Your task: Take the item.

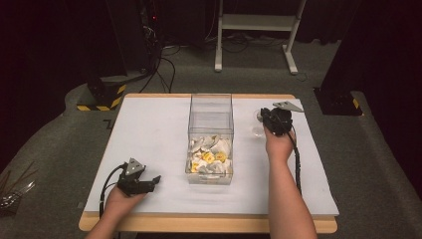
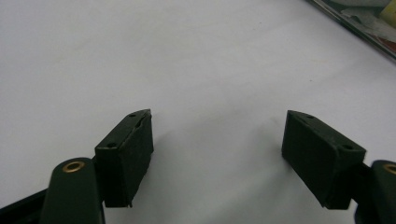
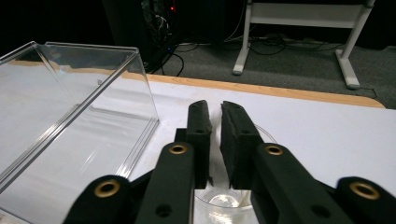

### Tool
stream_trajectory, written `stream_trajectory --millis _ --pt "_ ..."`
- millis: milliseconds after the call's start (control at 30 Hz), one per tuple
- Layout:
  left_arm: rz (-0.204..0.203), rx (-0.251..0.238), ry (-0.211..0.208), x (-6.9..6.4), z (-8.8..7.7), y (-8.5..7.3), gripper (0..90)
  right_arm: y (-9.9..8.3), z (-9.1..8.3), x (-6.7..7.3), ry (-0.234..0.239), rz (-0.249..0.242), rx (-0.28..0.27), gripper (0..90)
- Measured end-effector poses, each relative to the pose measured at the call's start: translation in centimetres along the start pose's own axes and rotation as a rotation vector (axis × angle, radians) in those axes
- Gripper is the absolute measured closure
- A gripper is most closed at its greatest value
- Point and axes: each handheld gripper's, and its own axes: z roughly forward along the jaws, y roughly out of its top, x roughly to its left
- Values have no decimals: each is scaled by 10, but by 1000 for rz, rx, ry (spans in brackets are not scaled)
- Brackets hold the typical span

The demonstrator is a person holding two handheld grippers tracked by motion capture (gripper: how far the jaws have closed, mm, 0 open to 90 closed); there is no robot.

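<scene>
Black hand-held gripper, brass rivets, trailing cables

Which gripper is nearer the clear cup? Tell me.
Right. The right gripper is at the clear cup, jaws over its rim; the left gripper rests far across the table.

I see the box standing at the middle of the table, its contents heaped at the near end. Just right of it sits a cup, I think, under my right gripper. My left gripper rests near the table's front edge, left of the box.
</scene>
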Motion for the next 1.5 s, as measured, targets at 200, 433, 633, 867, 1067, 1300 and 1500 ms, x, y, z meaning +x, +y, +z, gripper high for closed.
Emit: stream_trajectory --millis 200,433,633,867,1067,1300,1500 --pt "0 0 0 0 0 0 254 0 -1 2 -2 3 6 683" --pt "0 1 -1 0 0 0 254 1 -5 8 19 -4 3 580" --pt "0 0 1 0 0 0 254 2 -11 15 2 -34 10 455" --pt "0 0 1 0 0 0 254 -3 -22 21 -11 -44 4 282" --pt "0 0 1 0 0 0 254 -13 -28 20 -34 -34 12 211" --pt "1 1 2 0 0 0 254 -29 -36 22 -63 -46 53 180" --pt "1 1 1 0 0 0 254 -44 -46 27 -38 -54 57 177"
